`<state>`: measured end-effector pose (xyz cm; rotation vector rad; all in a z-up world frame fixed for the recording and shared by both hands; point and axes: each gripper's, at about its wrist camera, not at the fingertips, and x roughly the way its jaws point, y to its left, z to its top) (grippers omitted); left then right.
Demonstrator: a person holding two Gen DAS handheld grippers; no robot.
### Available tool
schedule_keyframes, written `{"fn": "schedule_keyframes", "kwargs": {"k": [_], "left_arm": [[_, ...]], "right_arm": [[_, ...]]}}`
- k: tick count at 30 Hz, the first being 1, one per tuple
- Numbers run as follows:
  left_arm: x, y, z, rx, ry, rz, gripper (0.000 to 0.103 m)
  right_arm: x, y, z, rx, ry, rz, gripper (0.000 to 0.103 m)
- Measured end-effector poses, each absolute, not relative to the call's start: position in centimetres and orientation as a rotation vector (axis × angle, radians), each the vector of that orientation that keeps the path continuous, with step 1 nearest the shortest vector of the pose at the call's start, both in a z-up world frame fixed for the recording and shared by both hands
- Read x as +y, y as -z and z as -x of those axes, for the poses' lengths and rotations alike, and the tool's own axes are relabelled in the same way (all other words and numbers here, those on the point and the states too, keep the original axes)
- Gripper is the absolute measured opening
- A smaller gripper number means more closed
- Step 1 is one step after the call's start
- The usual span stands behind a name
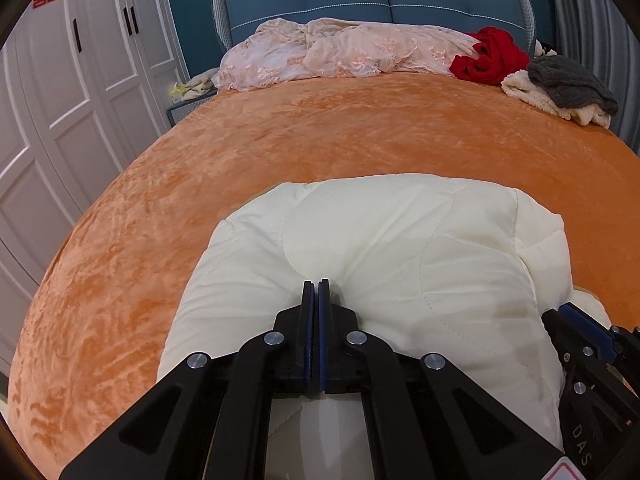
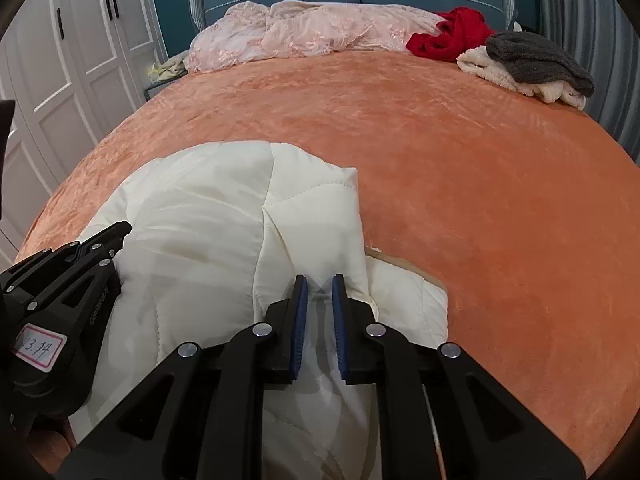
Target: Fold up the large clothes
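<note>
Both claws look clamped onto the cream quilted padded garment [image 1: 400, 248], so the trick now is lifting both pinches together and evenly so the fold lands square rather than skewed. The left gripper [image 1: 318, 285] is shut tight on a fabric ridge; the right gripper [image 2: 320, 280] stands narrow, a thicker bunch pinched between its blue pads. The garment lies at the near edge of the orange velvety bedspread [image 1: 360, 136], directly under both claws.
</note>
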<state>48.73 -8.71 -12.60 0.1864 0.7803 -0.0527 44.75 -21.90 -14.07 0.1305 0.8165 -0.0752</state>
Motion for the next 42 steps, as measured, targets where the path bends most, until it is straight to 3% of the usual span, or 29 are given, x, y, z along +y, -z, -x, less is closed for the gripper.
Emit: {"fn": "schedule_keyframes", "kwargs": {"k": [19, 27, 42], "left_arm": [[-8.7, 13.2, -48.1, 0.725, 0.048, -0.172, 0.000], [-7.2, 9.6, -42.7, 0.801, 0.070, -0.221, 0.005], [-5.8, 11.0, -37.9, 0.859, 0.022, -0.193, 0.005]], "right_arm": [[-21.9, 14.3, -44.0, 0.767, 0.080, -0.131, 0.011], [-21.4, 8.6, -38.7, 0.815, 0.029, -0.138, 0.015], [-19.1, 11.2, -35.6, 0.894, 0.083, -0.046, 0.015]]}}
